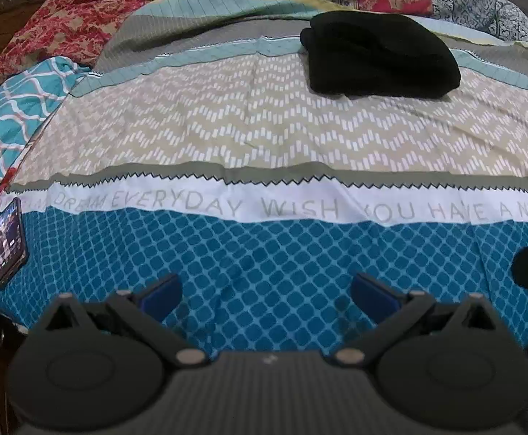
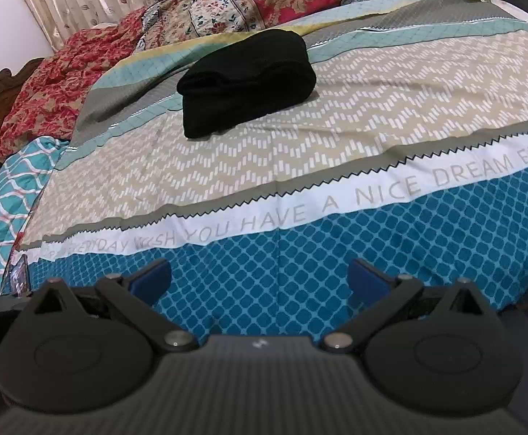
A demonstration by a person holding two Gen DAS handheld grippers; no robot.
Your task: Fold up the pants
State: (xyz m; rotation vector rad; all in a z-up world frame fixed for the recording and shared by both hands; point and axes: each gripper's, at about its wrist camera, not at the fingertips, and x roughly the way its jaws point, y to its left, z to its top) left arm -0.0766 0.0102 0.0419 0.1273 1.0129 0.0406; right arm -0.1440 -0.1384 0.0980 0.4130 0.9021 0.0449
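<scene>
Left wrist view: bedspread (image 1: 264, 137) fills the frame, black pants (image 1: 381, 54) lie on it as a compact folded bundle, well beyond the lettered white stripe (image 1: 264, 206), phone (image 1: 8, 243) at that stripe's left end; left gripper (image 1: 265, 293) and right gripper (image 2: 260, 282) both spread wide, empty, well short of the pants; fold looks finished, nothing obvious left

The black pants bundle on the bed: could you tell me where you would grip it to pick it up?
I would take the black pants at the rounded, layered end facing left in the right wrist view, coming in low from that side. The stacked folds there look thick enough to pinch together. Both the left gripper and right gripper are open and empty.
</scene>
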